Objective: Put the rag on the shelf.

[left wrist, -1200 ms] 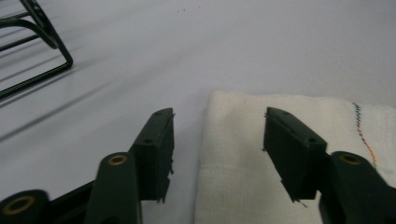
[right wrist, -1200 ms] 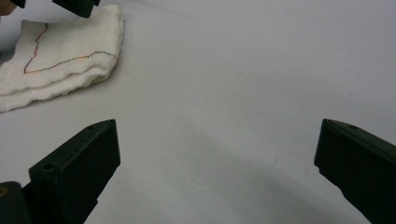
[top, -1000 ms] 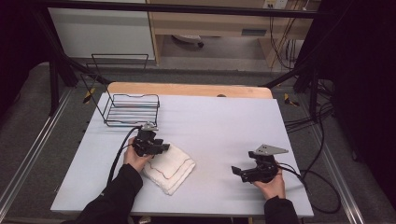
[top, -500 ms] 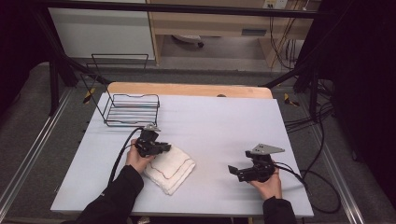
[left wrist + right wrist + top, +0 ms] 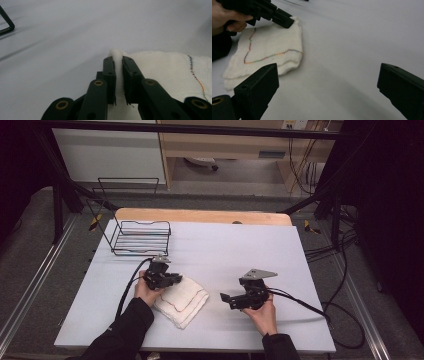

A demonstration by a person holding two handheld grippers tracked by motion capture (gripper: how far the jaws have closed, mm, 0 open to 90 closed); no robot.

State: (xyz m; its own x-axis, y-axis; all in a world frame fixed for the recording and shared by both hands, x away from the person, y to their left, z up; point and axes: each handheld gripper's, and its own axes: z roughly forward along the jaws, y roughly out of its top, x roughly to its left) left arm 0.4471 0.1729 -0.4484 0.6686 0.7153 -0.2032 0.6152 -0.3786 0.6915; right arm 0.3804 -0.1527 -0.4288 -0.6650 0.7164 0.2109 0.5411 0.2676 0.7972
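Observation:
A folded white towel [image 5: 181, 301] with a multicoloured stitched line lies on the pale table [image 5: 240, 250], left of centre. My left gripper [image 5: 175, 279] is at the towel's far edge and shut on a pinched-up fold of it; in the left gripper view the cloth [image 5: 170, 72] bulges up between the black jaws of the left gripper [image 5: 118, 60]. My right gripper [image 5: 226, 298] stands open just right of the towel, jaws wide apart and pointing at it. The right gripper view has the towel [image 5: 269, 52] ahead of the open right gripper [image 5: 328, 72], with the left gripper [image 5: 284, 21] gripping the towel's far corner.
A black wire basket [image 5: 141, 237] stands at the table's back left, its corner [image 5: 6, 22] visible in the left gripper view. A wooden board [image 5: 200, 216] runs along the far edge. Cables trail from both grippers over the table's sides.
My right gripper has slid left across the table, closer to the towel. The left gripper has stayed shut on the towel's edge, hardly moving.

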